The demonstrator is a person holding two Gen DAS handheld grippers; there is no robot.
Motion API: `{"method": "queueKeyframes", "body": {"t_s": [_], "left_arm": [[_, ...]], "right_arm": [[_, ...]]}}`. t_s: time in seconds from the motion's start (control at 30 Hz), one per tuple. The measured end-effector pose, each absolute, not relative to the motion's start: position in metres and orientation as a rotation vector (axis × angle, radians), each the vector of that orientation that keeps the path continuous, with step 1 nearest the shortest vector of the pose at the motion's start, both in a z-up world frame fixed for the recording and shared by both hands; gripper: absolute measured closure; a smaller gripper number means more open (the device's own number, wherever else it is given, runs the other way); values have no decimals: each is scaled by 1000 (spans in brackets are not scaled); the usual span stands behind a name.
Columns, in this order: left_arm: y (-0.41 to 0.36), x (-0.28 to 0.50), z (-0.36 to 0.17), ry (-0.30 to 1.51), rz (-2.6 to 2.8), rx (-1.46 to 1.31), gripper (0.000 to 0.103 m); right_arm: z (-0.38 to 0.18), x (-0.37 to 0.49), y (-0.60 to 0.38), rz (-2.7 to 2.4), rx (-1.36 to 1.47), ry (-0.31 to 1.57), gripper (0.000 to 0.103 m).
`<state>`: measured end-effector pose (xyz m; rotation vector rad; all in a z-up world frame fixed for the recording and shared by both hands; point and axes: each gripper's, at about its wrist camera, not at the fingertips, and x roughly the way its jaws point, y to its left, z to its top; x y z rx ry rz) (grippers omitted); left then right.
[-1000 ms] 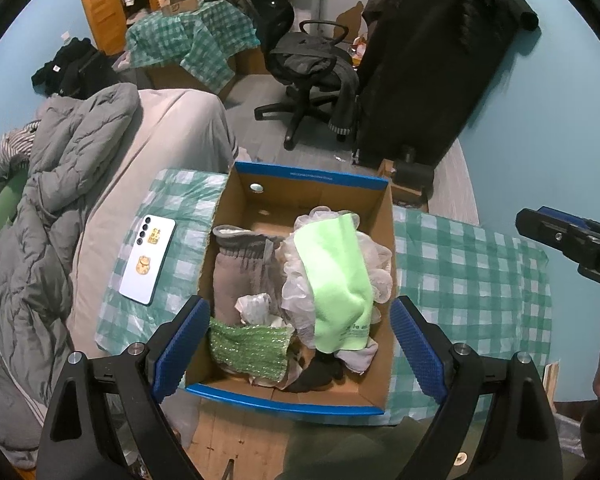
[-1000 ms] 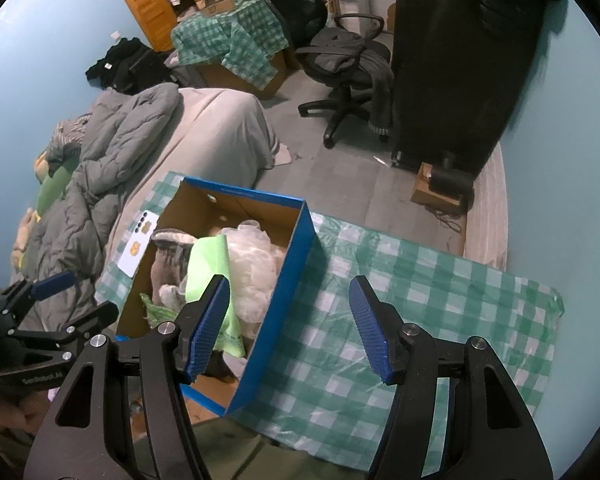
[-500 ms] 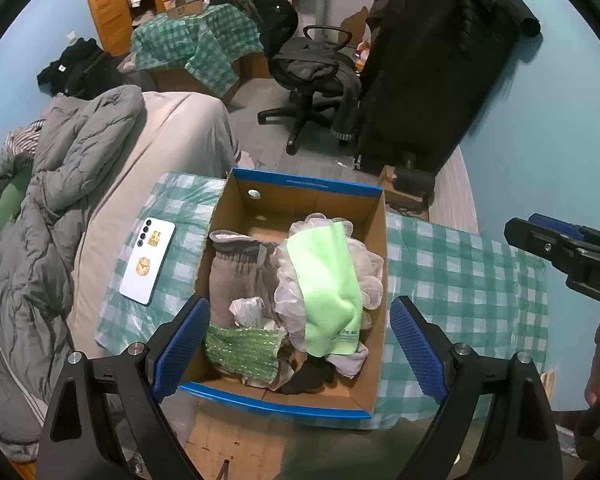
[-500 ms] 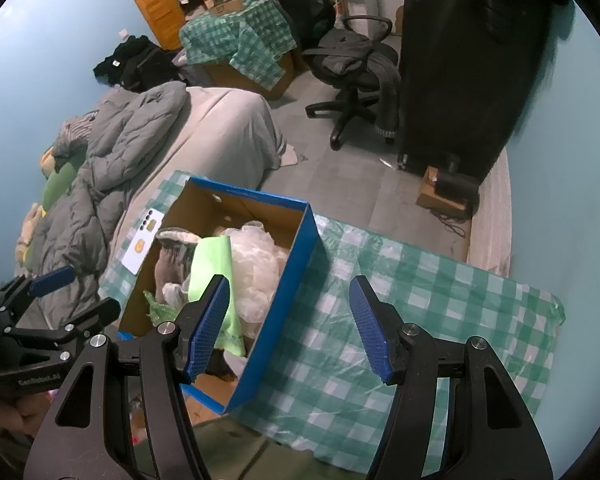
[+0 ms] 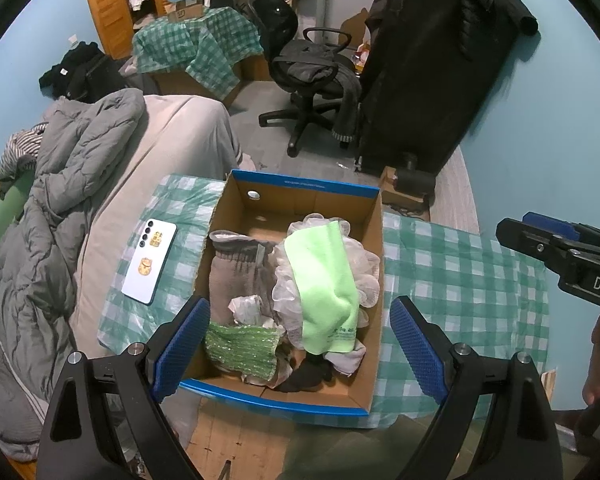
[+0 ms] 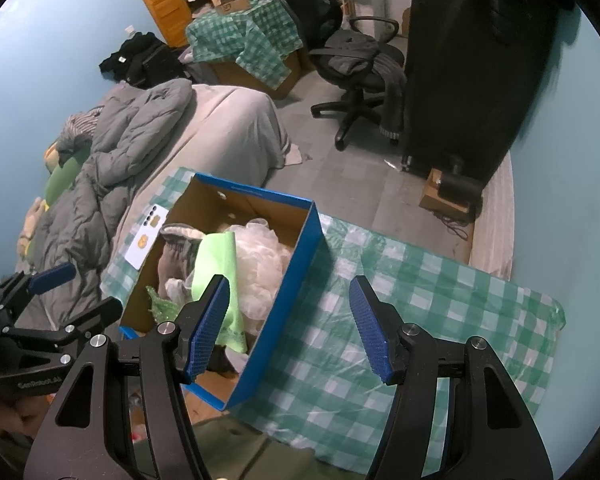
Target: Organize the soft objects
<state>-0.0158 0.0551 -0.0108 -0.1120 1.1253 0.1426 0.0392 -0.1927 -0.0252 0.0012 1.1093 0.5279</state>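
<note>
A blue-rimmed cardboard box (image 5: 300, 186) (image 6: 296, 264) sits on a green checked cloth (image 5: 460, 280) (image 6: 420, 300). Inside lie a light green cloth (image 5: 324, 276) (image 6: 216, 264) over a white mesh pouf (image 5: 364, 264) (image 6: 260, 268), a grey knitted piece (image 5: 236, 268), a green sparkly piece (image 5: 240, 344) and a dark item (image 5: 308, 376). My left gripper (image 5: 300, 348) is open and empty, held above the box's near end. My right gripper (image 6: 288, 328) is open and empty, above the box's right wall; it also shows in the left wrist view (image 5: 560, 248).
A white phone (image 5: 150, 260) lies on the cloth left of the box. A bed with a grey duvet (image 5: 60, 200) is at the left. An office chair (image 5: 312, 80) and a black hanging coat (image 5: 440, 80) stand beyond on the floor.
Both grippers have risen and drawn back a little from the box, so it looks smaller. The contents of the box have not moved.
</note>
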Motion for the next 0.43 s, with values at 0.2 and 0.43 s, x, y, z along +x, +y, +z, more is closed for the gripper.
{"method": "queueKeyframes", "body": {"t_s": [0.2, 0.43], "left_arm": [[55, -17, -9, 1129, 141, -113, 10], [55, -17, -9, 1129, 142, -113, 10]], "right_arm": [[-24, 38, -192, 526, 4, 1109, 41], [-25, 37, -196, 527, 4, 1106, 41]]}}
